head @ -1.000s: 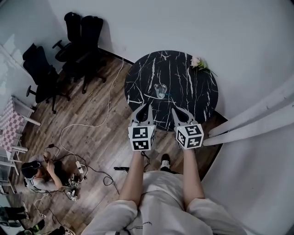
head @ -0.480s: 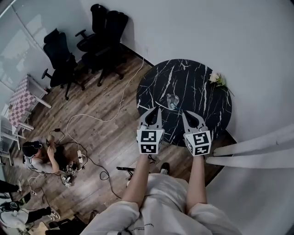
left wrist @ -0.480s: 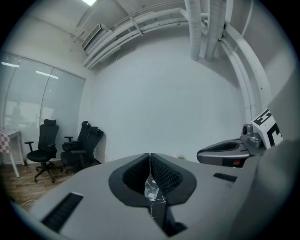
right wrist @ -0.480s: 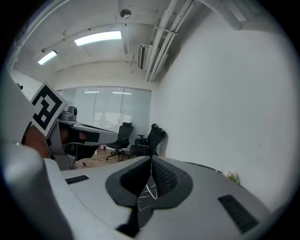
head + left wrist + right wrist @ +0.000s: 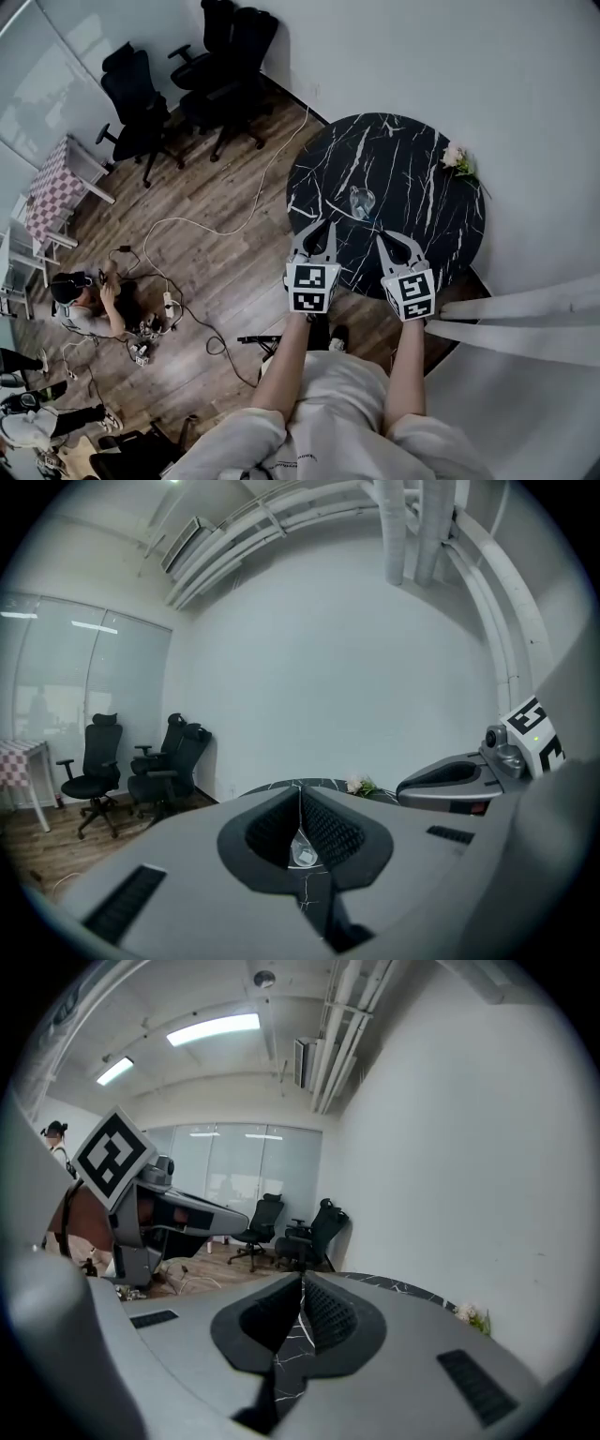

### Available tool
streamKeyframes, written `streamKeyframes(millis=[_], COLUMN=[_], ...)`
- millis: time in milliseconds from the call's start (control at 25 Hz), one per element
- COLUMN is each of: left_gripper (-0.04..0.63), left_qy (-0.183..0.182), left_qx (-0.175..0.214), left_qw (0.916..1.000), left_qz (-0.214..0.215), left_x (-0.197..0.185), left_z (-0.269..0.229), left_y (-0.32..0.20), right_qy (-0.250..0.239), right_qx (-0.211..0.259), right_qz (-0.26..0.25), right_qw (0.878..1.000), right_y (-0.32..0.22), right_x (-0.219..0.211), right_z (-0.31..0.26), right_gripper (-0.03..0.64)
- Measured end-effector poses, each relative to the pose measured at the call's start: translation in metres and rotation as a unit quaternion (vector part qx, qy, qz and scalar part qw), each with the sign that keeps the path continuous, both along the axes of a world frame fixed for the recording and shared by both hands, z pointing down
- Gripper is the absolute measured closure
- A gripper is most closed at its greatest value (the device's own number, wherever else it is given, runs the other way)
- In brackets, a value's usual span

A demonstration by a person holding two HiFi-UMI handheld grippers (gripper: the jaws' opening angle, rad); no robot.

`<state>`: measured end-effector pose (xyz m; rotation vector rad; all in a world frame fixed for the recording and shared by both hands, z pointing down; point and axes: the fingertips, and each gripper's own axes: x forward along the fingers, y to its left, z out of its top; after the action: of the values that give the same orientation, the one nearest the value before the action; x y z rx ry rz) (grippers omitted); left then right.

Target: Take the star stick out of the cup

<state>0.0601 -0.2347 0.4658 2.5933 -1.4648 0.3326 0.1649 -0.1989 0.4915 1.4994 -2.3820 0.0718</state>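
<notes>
Black marble table (image 5: 422, 206) beneath both tools. Left gripper (image 5: 300, 794) and right gripper (image 5: 302, 1283) hover over its near edge, each with jaws pressed together on nothing. Glass cup (image 5: 361, 202) stands ahead of and between them, apart from both; the star stick inside is too small to resolve.

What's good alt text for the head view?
Seen from above, a person holds the left gripper and right gripper over the near edge of a round black marble table, both short of the small clear glass cup near its middle. Pale pink flowers lie at its far right edge; black office chairs stand beyond.
</notes>
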Motion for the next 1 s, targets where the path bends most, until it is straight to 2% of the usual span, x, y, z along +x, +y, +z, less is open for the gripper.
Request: streamKeyframes(millis=[280,640,760,1000], left_gripper=[0.571,0.572,0.571,0.571], left_qy=[0.01,-0.001,-0.002,-0.007], left_qx=[-0.002,-0.029,-0.037,-0.048], left_qw=[0.9999,0.9991,0.9988,0.9979], left_qz=[0.012,0.032,0.033,0.043], left_x=[0.015,0.034,0.035,0.035], left_z=[0.013,0.036,0.044,0.058], left_y=[-0.028,-0.056,-0.061,-0.066], right_qy=[0.036,0.044,0.051,0.079], right_qx=[-0.033,-0.078,-0.095,-0.109], right_qz=[0.003,-0.001,-0.008,-0.023], right_qw=[0.999,0.996,0.994,0.991], right_y=[-0.024,-0.04,-0.043,-0.052], right_x=[0.012,0.025,0.024,0.01], right_z=[0.021,0.049,0.061,0.079], right_gripper=[0.579,0.576,0.512,0.492])
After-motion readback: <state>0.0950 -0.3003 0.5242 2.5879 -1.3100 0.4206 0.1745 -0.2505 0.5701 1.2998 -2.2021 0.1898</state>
